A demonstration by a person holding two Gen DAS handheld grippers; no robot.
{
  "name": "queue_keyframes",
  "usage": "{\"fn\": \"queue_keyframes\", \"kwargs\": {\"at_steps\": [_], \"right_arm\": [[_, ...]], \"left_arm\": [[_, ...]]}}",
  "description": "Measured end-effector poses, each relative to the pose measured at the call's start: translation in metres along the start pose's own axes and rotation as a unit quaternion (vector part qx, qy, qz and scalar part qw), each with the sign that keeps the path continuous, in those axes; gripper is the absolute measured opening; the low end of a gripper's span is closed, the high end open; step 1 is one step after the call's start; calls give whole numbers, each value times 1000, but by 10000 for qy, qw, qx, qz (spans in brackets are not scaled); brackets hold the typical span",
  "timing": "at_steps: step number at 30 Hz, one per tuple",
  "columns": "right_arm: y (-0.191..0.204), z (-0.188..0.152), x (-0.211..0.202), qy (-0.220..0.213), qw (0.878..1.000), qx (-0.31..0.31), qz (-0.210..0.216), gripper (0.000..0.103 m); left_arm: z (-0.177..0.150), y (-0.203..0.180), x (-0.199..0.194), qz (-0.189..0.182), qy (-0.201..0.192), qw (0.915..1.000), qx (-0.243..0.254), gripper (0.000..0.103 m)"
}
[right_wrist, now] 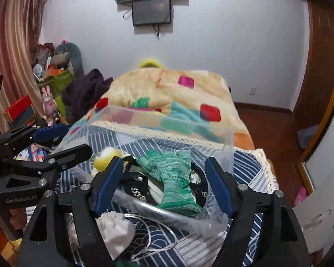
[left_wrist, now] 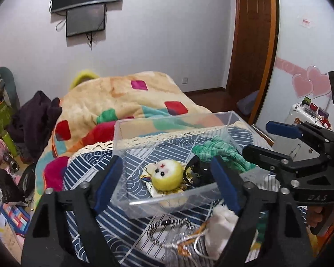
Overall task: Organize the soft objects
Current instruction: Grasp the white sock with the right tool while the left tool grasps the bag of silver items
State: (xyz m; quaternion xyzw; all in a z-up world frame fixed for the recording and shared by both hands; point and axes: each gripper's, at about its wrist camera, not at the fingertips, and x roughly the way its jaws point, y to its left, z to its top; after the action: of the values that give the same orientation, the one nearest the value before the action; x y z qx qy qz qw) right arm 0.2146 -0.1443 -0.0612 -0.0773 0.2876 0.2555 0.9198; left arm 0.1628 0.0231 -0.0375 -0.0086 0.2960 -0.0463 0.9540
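A clear plastic box (left_wrist: 211, 120) stands on a blue patterned cloth on the bed. In it lie a yellow round plush toy (left_wrist: 165, 174), a green knitted glove (left_wrist: 220, 149) and a black item (left_wrist: 194, 169). My left gripper (left_wrist: 167, 180) is open, its jaws on either side of the box's near wall. My right gripper (right_wrist: 164, 182) is open and empty above the glove (right_wrist: 176, 178) and the box (right_wrist: 225, 140). A white soft pouch (left_wrist: 220, 229) with cords lies in front of the box, also in the right wrist view (right_wrist: 115, 229).
A colourful blanket (left_wrist: 127, 102) covers the far bed. Dark clothes (left_wrist: 33, 115) and clutter (left_wrist: 2, 155) lie at the left. A striped cord (left_wrist: 167, 224) lies before the box. A wooden door (left_wrist: 251, 40) and a white suitcase (left_wrist: 305, 115) stand at the right.
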Motion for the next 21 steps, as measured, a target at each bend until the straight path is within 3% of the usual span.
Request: {"fn": "queue_keyframes", "kwargs": {"at_steps": [2, 8, 21], "right_arm": [[3, -1, -10, -108, 9999, -23, 57, 83], [12, -13, -24, -194, 9993, -67, 300, 83], [30, -58, 3, 523, 9950, -11, 855, 83]], "left_arm": [[-4, 1, -9, -30, -37, 10000, -10, 87], [-26, 8, -22, -159, 149, 9996, -191, 87], [-92, 8, -13, -153, 888, 9957, -221, 87]]}}
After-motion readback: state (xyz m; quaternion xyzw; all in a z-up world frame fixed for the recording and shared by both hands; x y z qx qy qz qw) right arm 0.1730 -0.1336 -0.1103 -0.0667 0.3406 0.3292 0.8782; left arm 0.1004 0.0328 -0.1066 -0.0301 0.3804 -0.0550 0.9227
